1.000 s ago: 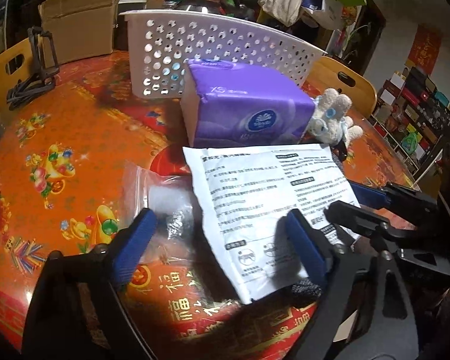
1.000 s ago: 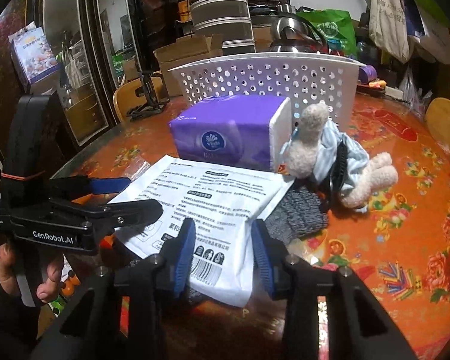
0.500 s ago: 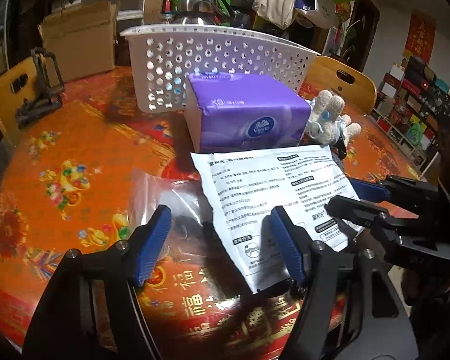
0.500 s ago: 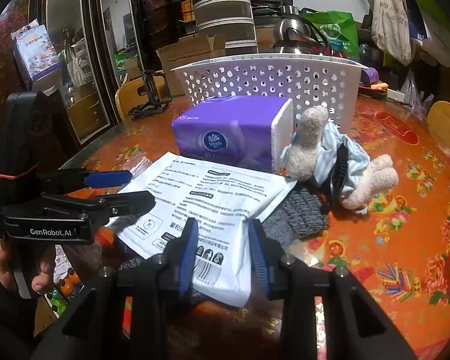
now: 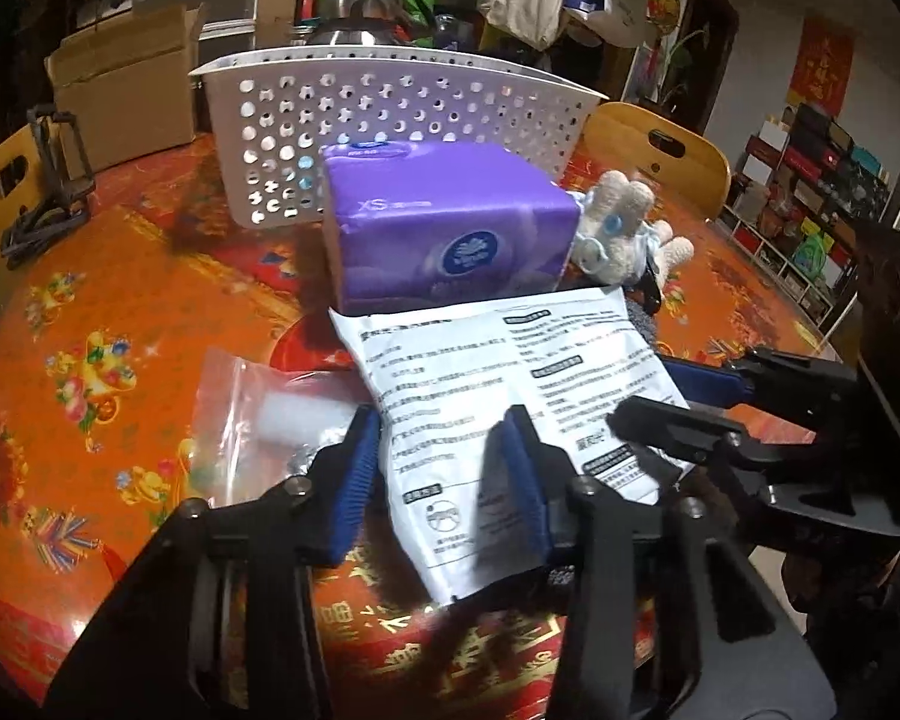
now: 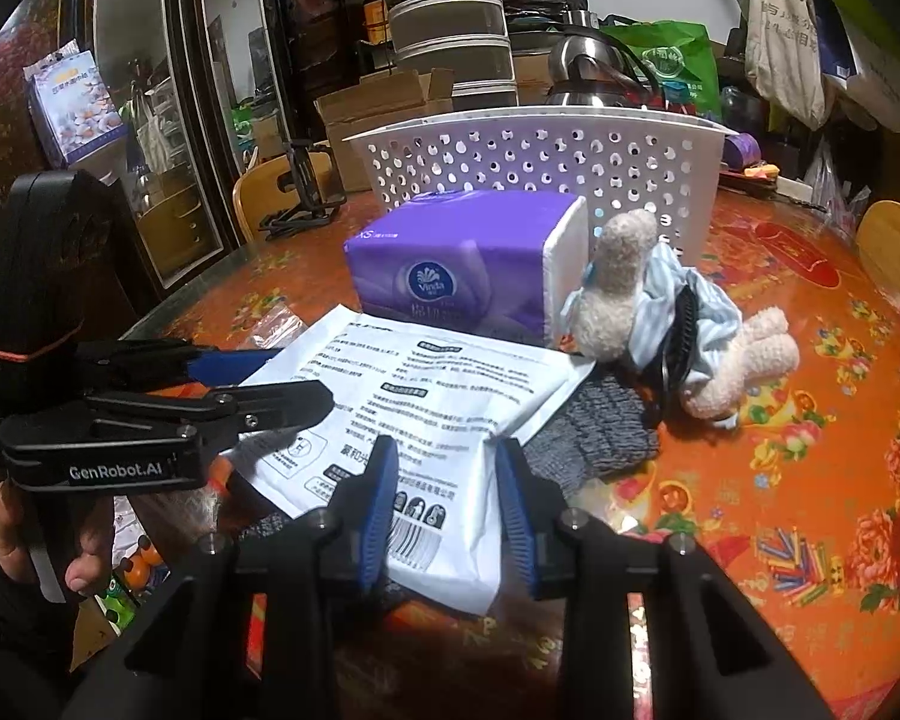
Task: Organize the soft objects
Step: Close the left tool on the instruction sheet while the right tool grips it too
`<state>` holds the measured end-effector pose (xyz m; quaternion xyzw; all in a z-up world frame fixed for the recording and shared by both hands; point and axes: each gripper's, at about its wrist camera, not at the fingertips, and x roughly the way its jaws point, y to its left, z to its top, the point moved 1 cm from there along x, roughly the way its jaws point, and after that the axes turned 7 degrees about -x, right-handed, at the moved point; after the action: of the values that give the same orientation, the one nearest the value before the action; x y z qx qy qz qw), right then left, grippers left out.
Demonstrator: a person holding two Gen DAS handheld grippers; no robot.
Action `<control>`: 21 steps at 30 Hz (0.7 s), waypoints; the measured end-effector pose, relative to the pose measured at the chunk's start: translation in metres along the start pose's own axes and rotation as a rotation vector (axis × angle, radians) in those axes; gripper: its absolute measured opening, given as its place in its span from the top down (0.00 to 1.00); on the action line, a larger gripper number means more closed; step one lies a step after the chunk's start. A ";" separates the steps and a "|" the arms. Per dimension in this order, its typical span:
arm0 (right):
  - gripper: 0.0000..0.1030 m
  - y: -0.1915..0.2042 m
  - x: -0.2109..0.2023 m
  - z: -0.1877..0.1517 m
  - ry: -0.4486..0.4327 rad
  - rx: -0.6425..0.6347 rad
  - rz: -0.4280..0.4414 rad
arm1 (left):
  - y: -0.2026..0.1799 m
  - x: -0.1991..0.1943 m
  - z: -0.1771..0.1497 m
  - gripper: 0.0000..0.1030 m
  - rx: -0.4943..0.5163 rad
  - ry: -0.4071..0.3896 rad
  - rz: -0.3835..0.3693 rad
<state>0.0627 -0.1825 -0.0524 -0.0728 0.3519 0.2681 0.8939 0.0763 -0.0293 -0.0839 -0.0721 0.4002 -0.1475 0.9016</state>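
Two hand-held grippers work one white printed packet [image 5: 510,396], which lies on the table [image 5: 120,312] just in front of the purple tissue pack [image 5: 450,228]. The right hand-held gripper [image 6: 447,495] is clenched on the packet's near corner. The left hand-held gripper [image 5: 444,480] has just been closing with the packet's near edge between its pads; whether they press yet I cannot tell. Lift with both level, I judge, then carry it over the tissue pack into the white basket [image 5: 390,114] behind.
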 end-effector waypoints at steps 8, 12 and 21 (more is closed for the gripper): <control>0.71 0.000 0.002 0.001 0.002 -0.010 0.006 | 0.004 0.003 0.000 0.65 -0.036 0.022 -0.042; 0.72 -0.001 0.002 0.000 0.004 -0.009 0.009 | 0.006 0.005 0.001 0.61 -0.034 0.034 -0.045; 0.74 0.003 0.002 -0.001 0.004 -0.011 0.007 | 0.008 0.006 0.000 0.62 -0.083 0.032 -0.081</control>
<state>0.0624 -0.1796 -0.0544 -0.0771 0.3524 0.2730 0.8918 0.0819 -0.0236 -0.0907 -0.1233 0.4169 -0.1683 0.8847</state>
